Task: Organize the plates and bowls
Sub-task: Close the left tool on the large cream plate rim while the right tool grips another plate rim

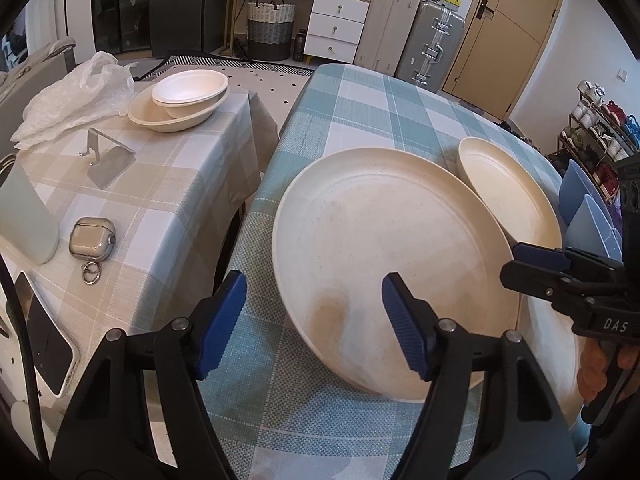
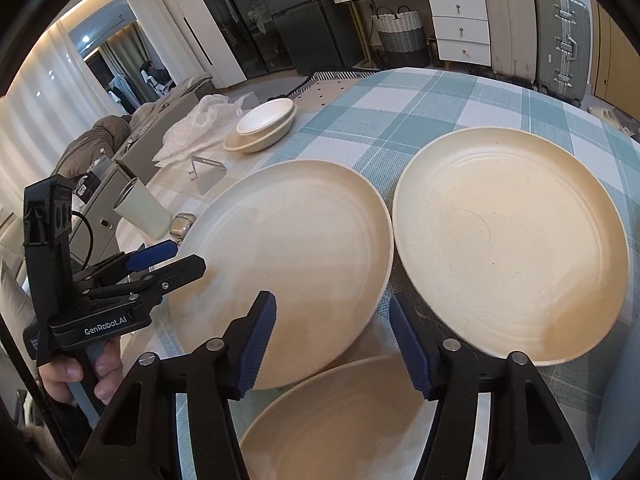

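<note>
Three cream plates lie on the blue checked table [image 1: 360,112]. The big plate [image 1: 400,264] fills the middle, a second plate [image 1: 508,192] lies beyond it to the right, and a third plate [image 2: 340,420] lies partly under the big plate [image 2: 288,264]. My left gripper [image 1: 314,324] is open and straddles the big plate's near left rim, one finger over the plate and one over the cloth. My right gripper [image 2: 334,346] is open above the gap between the big plate and the second plate [image 2: 512,240]. No pad touches a plate. Stacked bowls [image 1: 180,100] sit on the side table.
The beige checked side table [image 1: 160,208] carries a plastic bag [image 1: 76,92], a metal phone stand [image 1: 108,160], an earbud case [image 1: 92,238], a tumbler [image 1: 28,220] and a phone [image 1: 50,348]. A gap separates the two tables. Blue chair backs [image 1: 588,216] stand at the right.
</note>
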`<act>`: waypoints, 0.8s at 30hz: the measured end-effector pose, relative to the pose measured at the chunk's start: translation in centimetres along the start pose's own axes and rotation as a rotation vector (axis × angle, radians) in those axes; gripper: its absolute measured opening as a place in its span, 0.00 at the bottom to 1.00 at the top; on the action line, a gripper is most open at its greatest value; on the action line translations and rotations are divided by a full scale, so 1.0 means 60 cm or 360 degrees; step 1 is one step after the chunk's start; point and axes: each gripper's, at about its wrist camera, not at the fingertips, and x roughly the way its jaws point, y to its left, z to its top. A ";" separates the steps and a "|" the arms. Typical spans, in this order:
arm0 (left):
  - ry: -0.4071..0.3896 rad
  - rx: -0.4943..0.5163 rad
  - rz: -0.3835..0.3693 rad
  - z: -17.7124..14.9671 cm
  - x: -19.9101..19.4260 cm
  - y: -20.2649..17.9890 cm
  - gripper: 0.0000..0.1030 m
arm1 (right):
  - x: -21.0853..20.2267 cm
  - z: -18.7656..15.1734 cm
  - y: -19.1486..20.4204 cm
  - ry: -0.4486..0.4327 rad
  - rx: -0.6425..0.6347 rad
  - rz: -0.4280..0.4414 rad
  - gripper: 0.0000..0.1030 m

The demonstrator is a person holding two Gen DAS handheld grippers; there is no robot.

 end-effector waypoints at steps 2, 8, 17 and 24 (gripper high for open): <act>0.0011 -0.0002 0.0000 0.000 0.006 0.001 0.63 | 0.007 0.002 0.000 0.0015 -0.0007 -0.0017 0.57; 0.0047 0.0004 0.0003 0.001 0.017 0.005 0.48 | 0.018 0.004 0.002 0.0036 -0.0019 -0.0066 0.46; 0.0060 0.0053 0.0080 -0.006 0.024 -0.002 0.22 | 0.020 0.005 -0.003 0.0030 -0.0034 -0.0128 0.31; 0.0009 0.0065 0.0093 -0.006 0.000 0.001 0.21 | 0.012 0.003 0.006 -0.0011 -0.0076 -0.0176 0.25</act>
